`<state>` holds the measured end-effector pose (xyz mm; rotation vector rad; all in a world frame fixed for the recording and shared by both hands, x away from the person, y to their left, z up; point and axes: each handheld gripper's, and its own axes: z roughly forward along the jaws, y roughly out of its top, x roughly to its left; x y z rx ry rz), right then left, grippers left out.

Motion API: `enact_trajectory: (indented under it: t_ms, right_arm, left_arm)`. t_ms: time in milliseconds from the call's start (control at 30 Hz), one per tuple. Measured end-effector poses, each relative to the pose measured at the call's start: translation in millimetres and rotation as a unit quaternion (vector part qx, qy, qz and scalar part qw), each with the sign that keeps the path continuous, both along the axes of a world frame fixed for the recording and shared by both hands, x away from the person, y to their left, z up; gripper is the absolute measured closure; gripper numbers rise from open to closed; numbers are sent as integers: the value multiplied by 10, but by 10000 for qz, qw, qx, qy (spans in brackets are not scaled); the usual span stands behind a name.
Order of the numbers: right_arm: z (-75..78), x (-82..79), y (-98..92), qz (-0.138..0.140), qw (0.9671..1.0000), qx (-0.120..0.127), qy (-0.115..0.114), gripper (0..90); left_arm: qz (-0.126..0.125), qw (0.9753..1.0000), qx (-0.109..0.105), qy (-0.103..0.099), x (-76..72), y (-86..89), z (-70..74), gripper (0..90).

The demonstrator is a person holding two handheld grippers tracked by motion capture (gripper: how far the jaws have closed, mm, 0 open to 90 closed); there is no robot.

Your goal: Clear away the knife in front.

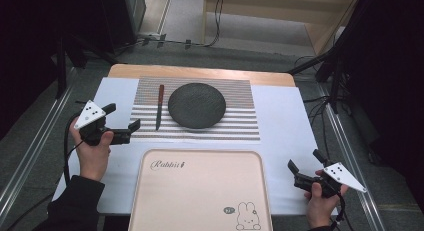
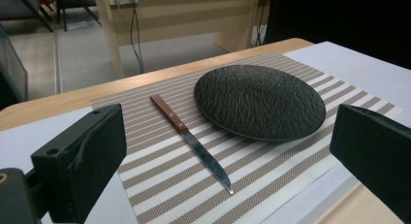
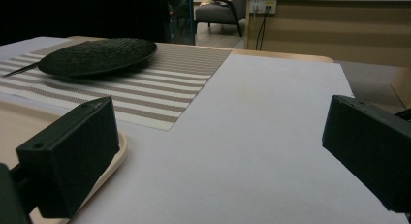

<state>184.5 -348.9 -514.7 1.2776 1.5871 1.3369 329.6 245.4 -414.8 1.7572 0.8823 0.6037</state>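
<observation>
knife (image 2: 191, 140): on the striped placemat (image 1: 240, 116), just left of the dark plate (image 1: 196, 105); handle far, tip near.
left gripper (image 1: 122, 124): nearest, jaws spread wide, holding nothing; knife lies just ahead, between its jaw lines.
long axis: runs near to far, roughly along the approach.
right gripper (image 1: 306, 167): also wide open and empty, well apart past the pink tray (image 1: 200, 191).
table (image 1: 285, 116): white sheet under everything.
</observation>
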Motion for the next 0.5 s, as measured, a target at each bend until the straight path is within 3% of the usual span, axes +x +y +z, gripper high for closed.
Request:
enact_trajectory:
  t_ms: [333,500]
  right_arm:
    - [-2,-1,-3,-4,10000,12,9,0]
    - [-3,-1,-5,0,10000,18,7,0]
  left_arm:
    - [36,9999,106,91,256,-96,54,0]
    - [6,9997,127,231,412,-144,48,0]
